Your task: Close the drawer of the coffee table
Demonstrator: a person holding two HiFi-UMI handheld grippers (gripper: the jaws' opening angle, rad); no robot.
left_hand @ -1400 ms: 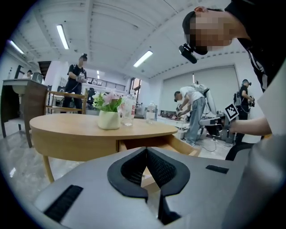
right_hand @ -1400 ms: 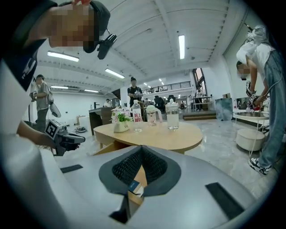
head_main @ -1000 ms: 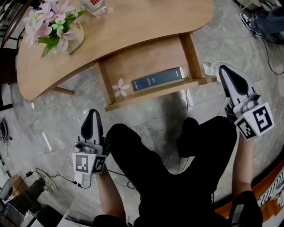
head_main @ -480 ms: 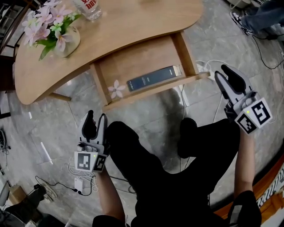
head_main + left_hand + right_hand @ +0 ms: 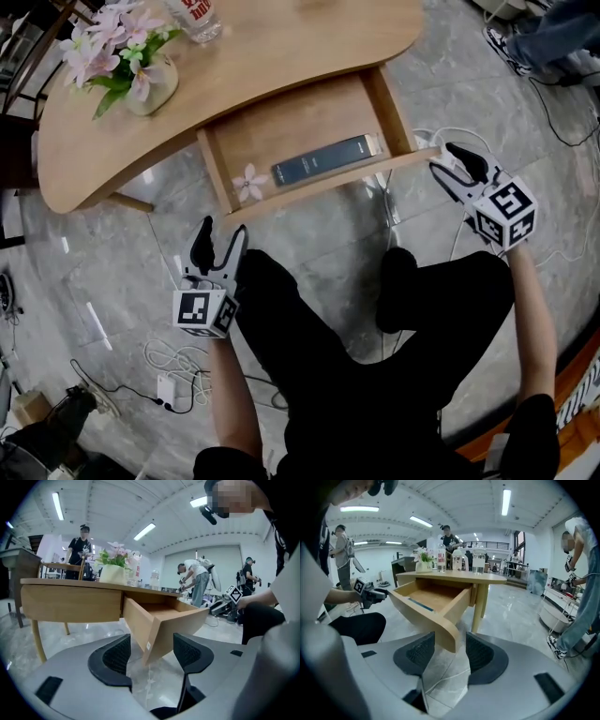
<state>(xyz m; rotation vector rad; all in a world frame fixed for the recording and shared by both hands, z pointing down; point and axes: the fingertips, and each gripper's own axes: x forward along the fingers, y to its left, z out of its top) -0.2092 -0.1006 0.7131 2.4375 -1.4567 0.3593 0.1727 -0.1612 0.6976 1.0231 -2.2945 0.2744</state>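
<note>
Now the left tongs (image 5: 220,235) and right tongs (image 5: 451,161) have just been spread wide, empty, and lowered toward the open drawer (image 5: 281,122), seemingly readied for a push.

Red print on glass (image 5: 194,16), lettering on book spine (image 5: 323,159), both illegible

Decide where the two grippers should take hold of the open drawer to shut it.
The drawer front, one end per gripper, from the person's side: it is a thin board jutting clear of the table. The left gripper and right gripper jaws have just been opening, a corner ahead of each, nothing gripped.
</note>
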